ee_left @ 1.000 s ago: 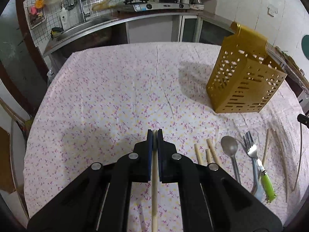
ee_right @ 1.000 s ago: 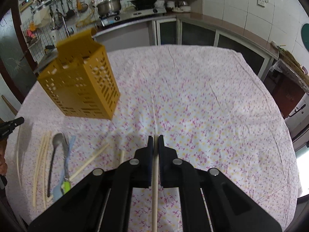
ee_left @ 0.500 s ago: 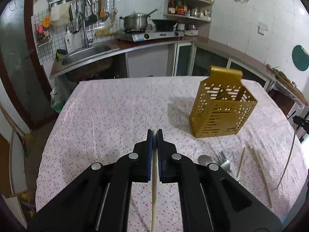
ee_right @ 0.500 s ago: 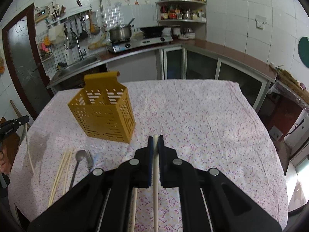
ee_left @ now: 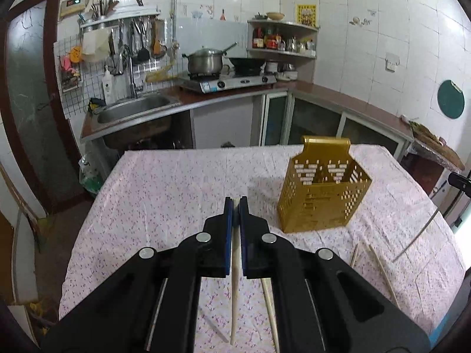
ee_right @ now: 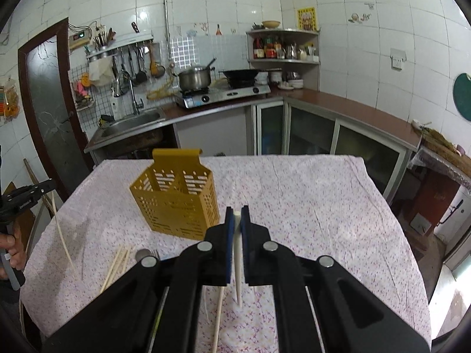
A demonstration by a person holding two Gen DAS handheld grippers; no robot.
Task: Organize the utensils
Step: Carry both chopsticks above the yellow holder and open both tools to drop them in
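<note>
Ahead of both your grippers stands the gold utensil holder [ee_left: 323, 194], and that is what the coming move turns on. From your left gripper [ee_left: 235, 203] it sits ahead and off to the right; from your right gripper [ee_right: 238, 211] it sits ahead and off to the left, seemingly a little closer. It stands between your two lines of aim, so each hand has to swing inward to reach it.

Your left gripper is clamped narrow on a pale chopstick [ee_left: 234, 279], whose long axis runs back along the fingers toward you and hangs down below them. Your right gripper is likewise pinched tight on a white chopstick [ee_right: 238, 261], held the same way, tip hanging down beneath the fingers. To drop either into the holder you will likely need to bring the stick more upright over the open top.

The holder is upright on the flowered tablecloth [ee_left: 176, 194], its perforated walls and hooked back plate facing away from you. What can be seen of its inside looks empty, though the bottom is hidden.

Below and beside your right gripper, to its left, more chopsticks [ee_right: 117, 261] and a spoon bowl [ee_right: 143, 254] lie on the cloth, just short of the holder. From the left gripper, two loose sticks [ee_left: 379, 267] lie to its right.
</note>
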